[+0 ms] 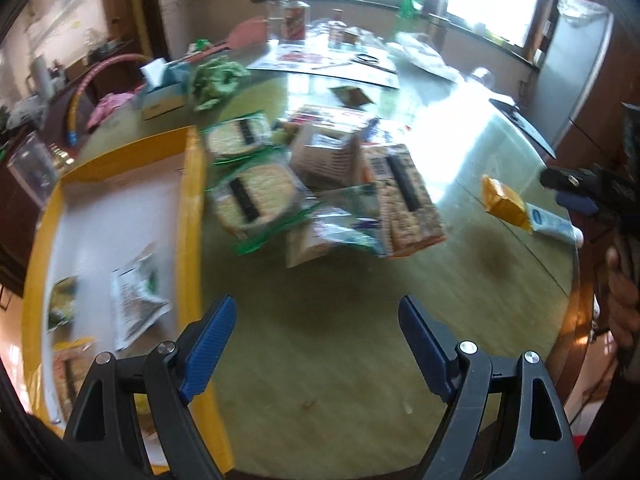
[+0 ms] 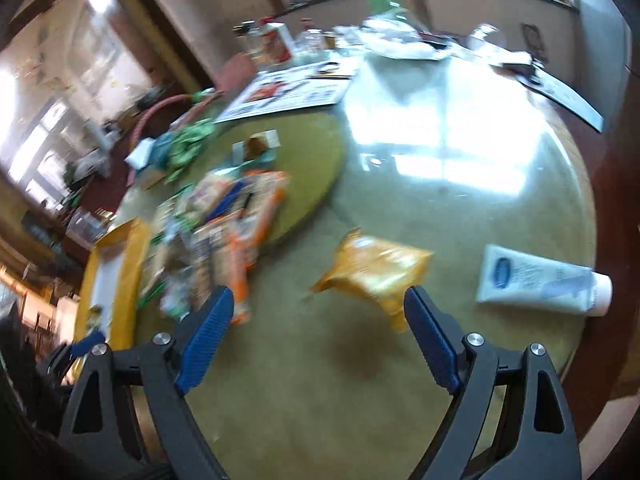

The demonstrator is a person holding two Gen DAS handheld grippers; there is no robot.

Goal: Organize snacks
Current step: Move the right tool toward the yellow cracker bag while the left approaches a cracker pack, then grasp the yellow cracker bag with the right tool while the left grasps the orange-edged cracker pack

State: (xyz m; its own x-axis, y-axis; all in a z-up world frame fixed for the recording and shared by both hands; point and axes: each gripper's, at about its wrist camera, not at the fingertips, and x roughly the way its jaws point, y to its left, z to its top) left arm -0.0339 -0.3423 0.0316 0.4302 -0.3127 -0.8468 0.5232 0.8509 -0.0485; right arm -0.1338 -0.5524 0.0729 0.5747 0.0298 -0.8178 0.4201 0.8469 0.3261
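bare desk (image 1: pixel 320 340) just ahead of the left claw (image 1: pixel 318 344), fingers spread wide. blocked beyond by a heap of snack packets (image 1: pixel 320 184), on the left by the yellow box wall (image 1: pixel 192 240). ahead of the right claw (image 2: pixel 319 334), open desk up to an orange packet (image 2: pixel 376 272); white tube (image 2: pixel 544 284) near the desk's right edge.

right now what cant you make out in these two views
- Snack pile, right wrist view: motion blur smears the packets together, so no count.
- Packet print, left wrist view: blurred, unreadable.
- Yellow box, left wrist view: its near end is hidden behind the left gripper.
- Tube label, right wrist view: too small to read.
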